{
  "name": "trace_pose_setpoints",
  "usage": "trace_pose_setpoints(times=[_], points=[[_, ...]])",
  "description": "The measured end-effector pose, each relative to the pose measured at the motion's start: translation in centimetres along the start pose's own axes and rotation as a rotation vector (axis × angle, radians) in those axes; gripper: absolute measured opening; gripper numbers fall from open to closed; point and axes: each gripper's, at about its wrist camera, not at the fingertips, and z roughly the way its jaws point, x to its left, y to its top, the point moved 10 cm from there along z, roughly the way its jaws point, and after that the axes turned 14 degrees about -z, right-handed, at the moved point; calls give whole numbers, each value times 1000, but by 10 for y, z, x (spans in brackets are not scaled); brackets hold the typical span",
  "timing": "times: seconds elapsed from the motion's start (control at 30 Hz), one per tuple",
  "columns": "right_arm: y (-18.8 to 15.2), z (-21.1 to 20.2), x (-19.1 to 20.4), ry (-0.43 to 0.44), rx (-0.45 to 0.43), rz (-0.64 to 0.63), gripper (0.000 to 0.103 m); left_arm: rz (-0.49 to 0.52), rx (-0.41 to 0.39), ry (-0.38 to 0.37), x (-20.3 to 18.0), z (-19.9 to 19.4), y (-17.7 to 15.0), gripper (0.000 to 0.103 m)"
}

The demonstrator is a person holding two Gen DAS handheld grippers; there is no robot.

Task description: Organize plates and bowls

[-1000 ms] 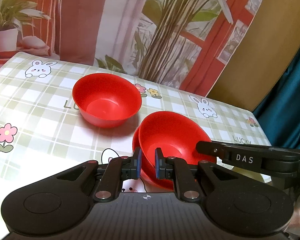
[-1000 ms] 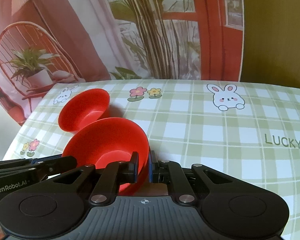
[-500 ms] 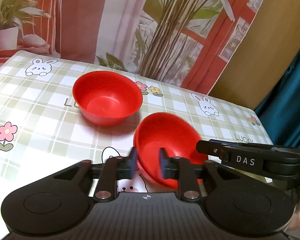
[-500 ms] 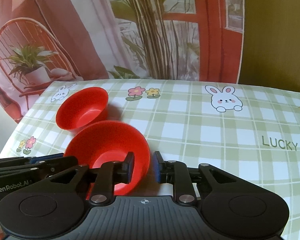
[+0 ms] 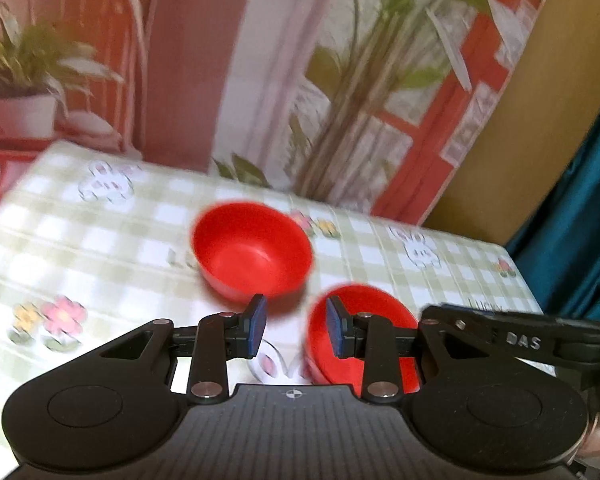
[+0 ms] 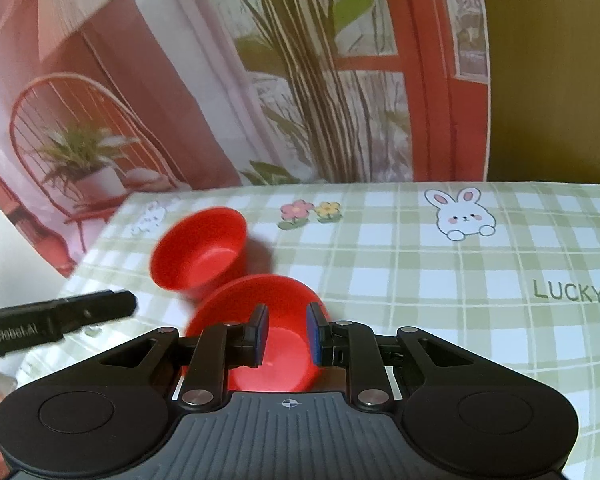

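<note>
Two red bowls stand on the checked tablecloth. The far bowl (image 5: 252,252) sits upright ahead of my left gripper (image 5: 296,330), which is open and empty above the cloth. The near bowl (image 5: 360,320) sits to the right of the left gripper's fingers, partly hidden behind its right finger. In the right wrist view the near bowl (image 6: 284,344) lies just below and between the fingers of my open right gripper (image 6: 286,334), and the far bowl (image 6: 200,252) is beyond it to the left. No plates show.
The table (image 6: 460,264) has a green checked cloth with rabbits, flowers and the word LUCKY. A printed backdrop with plants hangs behind it. The left gripper's body (image 6: 52,324) reaches in from the left in the right wrist view; the right gripper's body (image 5: 516,336) shows in the left wrist view.
Both grippers have opened wider and pulled back and up from the near bowl, which now rests on the table. The left wrist view is blurred by motion.
</note>
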Motion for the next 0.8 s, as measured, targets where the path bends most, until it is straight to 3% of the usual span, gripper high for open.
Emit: trace_pose_setpoints(times=[0.5,0.8], points=[[22,20,15,15,-10,10,20,57,-152,122,71,-56,101,34],[43,66,31,36,16,-10,20,44,-129,78,72,-16,101,34]])
